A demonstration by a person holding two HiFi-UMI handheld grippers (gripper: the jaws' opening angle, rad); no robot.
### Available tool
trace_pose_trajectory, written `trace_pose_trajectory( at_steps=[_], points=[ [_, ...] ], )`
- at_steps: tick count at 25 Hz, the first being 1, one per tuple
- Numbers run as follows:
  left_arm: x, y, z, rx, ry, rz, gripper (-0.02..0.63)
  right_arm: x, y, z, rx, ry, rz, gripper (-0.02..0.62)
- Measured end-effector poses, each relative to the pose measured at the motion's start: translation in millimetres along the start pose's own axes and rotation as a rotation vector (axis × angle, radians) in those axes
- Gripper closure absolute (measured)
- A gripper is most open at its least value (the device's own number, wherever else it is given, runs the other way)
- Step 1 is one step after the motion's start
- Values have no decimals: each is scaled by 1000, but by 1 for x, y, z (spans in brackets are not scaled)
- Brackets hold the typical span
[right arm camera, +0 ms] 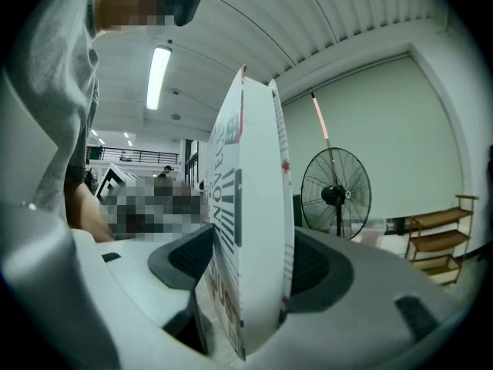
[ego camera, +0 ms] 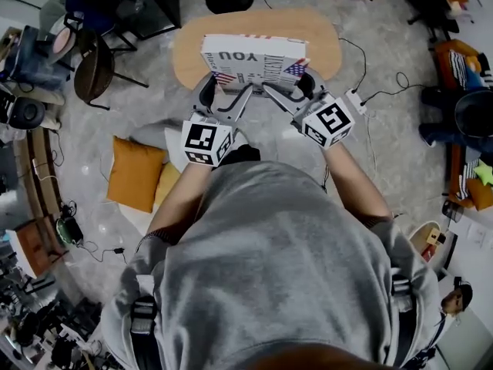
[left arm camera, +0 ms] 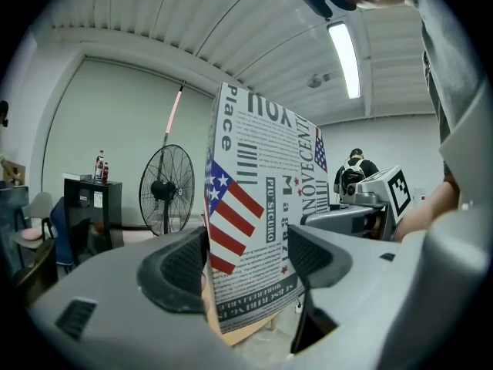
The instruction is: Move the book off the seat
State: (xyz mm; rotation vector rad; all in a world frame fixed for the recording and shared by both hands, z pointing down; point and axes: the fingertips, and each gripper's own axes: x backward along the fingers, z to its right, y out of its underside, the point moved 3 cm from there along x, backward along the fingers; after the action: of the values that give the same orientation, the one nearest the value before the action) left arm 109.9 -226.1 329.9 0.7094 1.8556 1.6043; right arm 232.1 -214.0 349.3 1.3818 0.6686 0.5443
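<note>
head view: the person's grey sweatshirt (ego camera: 269, 268) fills the lower frame. the tool tips cover the near corners of the white box-like book printed with black lettering and american flags (ego camera: 254, 58). whether the book rests on the light wooden oval counter (ego camera: 192, 52) or hangs above it cannot be told here. both forearms reach forward side by side, and the left tool (ego camera: 218, 83) and right tool (ego camera: 296, 79) angle inward to the book's near edge.

left gripper view: the book (left arm camera: 262, 199) stands upright, its bottom cut off behind the tool body. the left tool (left arm camera: 246, 264) points level, its jaws clamped on the flag corner, one pad on each face. a strip of the counter (left arm camera: 250, 331) shows just under the book.

right gripper view: the book (right arm camera: 258, 206) is seen edge-on, its lower end hidden by the tool. the right tool (right arm camera: 250, 264) is clamped across the book's thickness, pads pressing both faces.
</note>
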Motion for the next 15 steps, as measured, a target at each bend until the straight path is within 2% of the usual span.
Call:
trace_pose_trajectory(
  at_steps=[8, 15],
  points=[
    [-59, 2, -55, 13, 80, -35, 265, -51, 3, 49, -33, 76, -27, 293],
    [-114, 10, -63, 36, 112, -59, 265, -57, 13, 100, -69, 116, -37, 291]
  ],
)
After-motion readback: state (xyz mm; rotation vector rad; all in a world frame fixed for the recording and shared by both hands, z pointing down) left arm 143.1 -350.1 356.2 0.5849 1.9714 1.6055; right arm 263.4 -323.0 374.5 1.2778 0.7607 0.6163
